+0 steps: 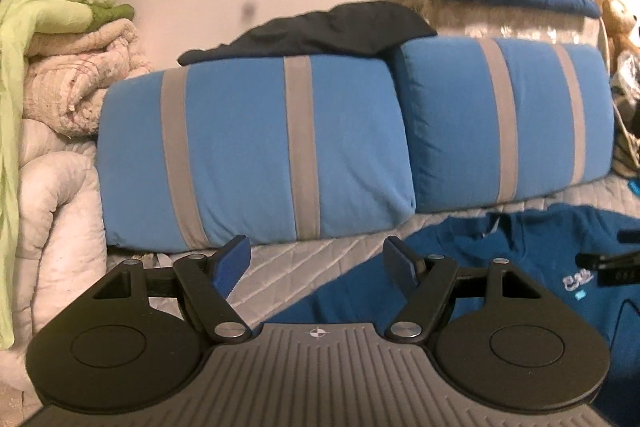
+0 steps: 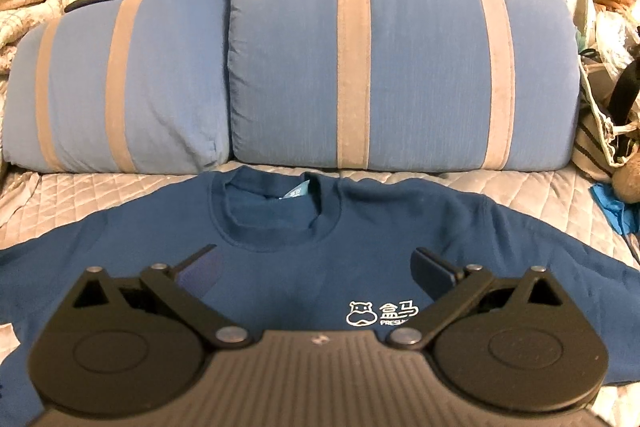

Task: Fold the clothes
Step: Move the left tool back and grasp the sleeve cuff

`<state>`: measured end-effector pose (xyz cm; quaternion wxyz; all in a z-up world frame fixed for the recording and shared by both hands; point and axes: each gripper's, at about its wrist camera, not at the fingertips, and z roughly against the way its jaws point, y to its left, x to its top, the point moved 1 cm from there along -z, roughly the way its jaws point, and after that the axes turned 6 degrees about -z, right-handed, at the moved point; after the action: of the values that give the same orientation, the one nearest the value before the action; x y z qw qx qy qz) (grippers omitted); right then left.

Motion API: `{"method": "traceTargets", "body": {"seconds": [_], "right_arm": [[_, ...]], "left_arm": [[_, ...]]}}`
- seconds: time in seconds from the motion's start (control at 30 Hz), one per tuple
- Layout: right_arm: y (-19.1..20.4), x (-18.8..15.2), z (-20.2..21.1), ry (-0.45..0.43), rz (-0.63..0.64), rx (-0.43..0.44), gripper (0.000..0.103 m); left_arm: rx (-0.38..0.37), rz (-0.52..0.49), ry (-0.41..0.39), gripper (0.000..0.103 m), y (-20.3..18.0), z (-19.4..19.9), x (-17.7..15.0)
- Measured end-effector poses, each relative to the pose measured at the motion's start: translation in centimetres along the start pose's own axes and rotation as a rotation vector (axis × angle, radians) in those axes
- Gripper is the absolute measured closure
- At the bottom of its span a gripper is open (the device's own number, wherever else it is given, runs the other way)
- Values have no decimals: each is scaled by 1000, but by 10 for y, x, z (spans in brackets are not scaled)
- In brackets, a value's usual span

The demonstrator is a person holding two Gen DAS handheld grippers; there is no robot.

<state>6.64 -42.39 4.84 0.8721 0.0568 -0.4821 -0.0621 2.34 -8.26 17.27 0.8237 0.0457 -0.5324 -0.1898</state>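
Blue-padded and spread apart, the left tongs (image 1: 316, 263) grasp nothing, hanging above the quilted cover (image 1: 288, 259) just off the sweatshirt's edge. The right tongs (image 2: 316, 267) are likewise released and empty, poised over the chest of the navy sweatshirt (image 2: 280, 267), which lies flat, collar toward two blue striped cushions (image 2: 360, 67). A dark garment (image 1: 320, 31) is draped on top of them.

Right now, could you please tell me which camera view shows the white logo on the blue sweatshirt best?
The right wrist view: the white logo sits sharp and near centre on the blue sweatshirt, only its lower edge hidden by the tool. The left wrist view shows it small, blurred and far right.
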Motion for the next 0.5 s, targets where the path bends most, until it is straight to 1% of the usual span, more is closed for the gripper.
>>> {"method": "traceTargets", "body": {"seconds": [0.13,0.27,0.4,0.5], "right_arm": [[-3,0,1,7,-10,-11,0],[-5,-2,0,24,-17,-10,0],[-4,-3,-1,35,-21,1,0],[-5,-3,0,42,-38,16,0]], "left_arm": [[31,45,5,30,20,9,-2],[92,99,13,30,50,21,-4],[181,175,7,30,89,34,-10],[251,271,47,30,119,39,-24]]}}
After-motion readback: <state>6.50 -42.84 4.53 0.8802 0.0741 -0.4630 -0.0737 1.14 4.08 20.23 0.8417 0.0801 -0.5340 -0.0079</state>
